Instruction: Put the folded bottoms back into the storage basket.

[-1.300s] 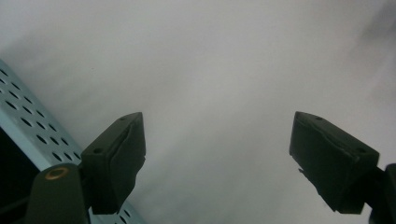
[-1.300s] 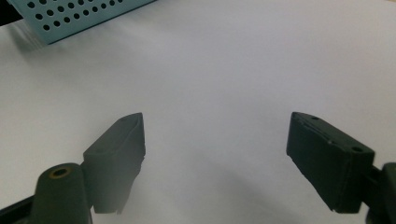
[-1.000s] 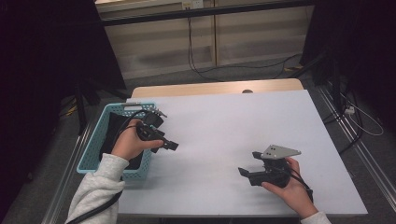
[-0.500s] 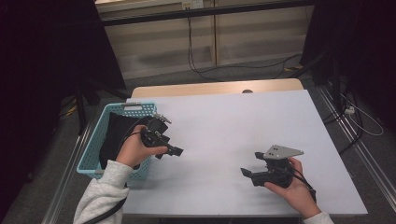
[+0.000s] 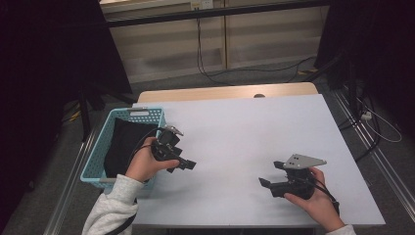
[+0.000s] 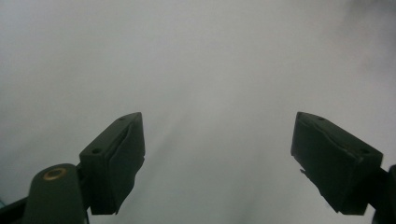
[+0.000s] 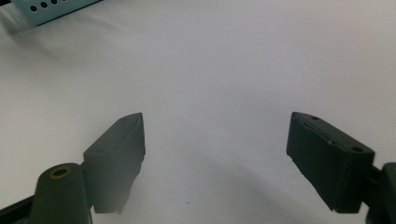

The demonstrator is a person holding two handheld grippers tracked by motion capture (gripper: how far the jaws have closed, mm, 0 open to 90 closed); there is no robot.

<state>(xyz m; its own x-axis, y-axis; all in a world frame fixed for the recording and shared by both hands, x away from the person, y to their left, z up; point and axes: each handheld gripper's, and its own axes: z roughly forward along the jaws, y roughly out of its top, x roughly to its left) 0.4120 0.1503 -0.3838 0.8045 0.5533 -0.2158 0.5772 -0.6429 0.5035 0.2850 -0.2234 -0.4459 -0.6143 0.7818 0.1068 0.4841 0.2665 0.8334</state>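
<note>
Right gripper (image 5: 268,182) rests on the white table (image 5: 254,132), jaws spread and empty; left gripper (image 5: 183,164), likewise spread, hovers beside the blue basket (image 5: 134,113). Inside lies a black cloth (image 5: 122,144), probably soft, light, floppy: pinch a raised fold

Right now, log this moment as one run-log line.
left claw: open, empty, beside basket | right claw: open, empty, over table | black cloth: in basket

It looks like a lab: a bare white table (image 5: 254,142), loose cables (image 5: 215,73) on a grey floor far back, dark stands.
</note>
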